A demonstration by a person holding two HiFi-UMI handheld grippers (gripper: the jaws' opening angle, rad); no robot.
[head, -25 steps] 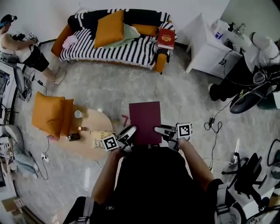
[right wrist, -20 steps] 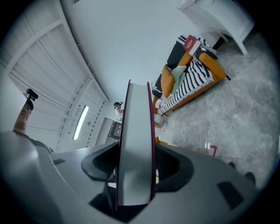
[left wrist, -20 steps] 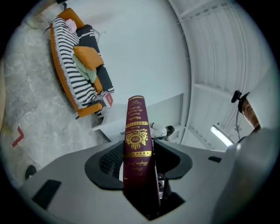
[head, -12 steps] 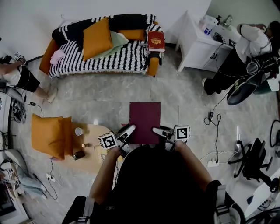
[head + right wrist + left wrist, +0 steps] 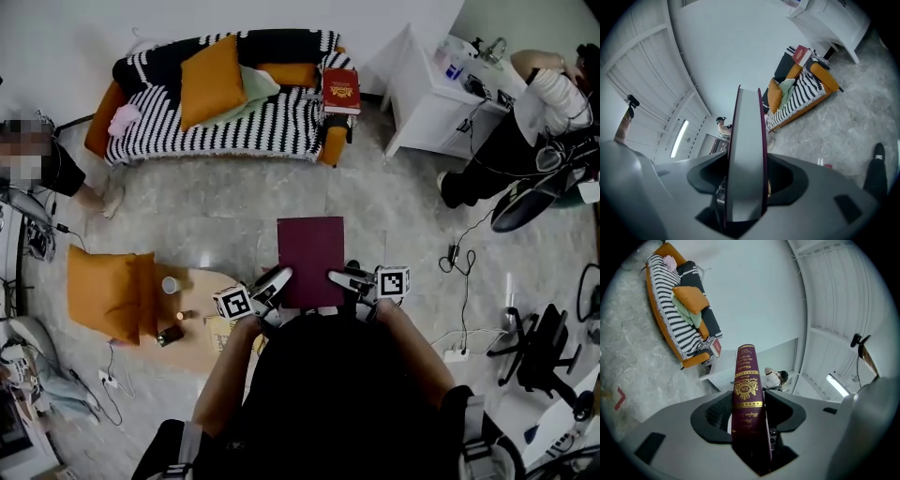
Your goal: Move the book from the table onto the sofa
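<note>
Book (image 5: 310, 255) held level, two-sided grip: left tool (image 5: 277, 280) clamped on spine edge, right tool (image 5: 338, 278) clamped on page edge. Sofa (image 5: 225, 136) well ahead.

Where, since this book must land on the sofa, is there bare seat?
Largest bare patch for the maroon book: the striped seat between the green cloth and the red book at the right end. A smaller one lies between the pink bundle and the orange cushion. The back middle is crowded.
</note>
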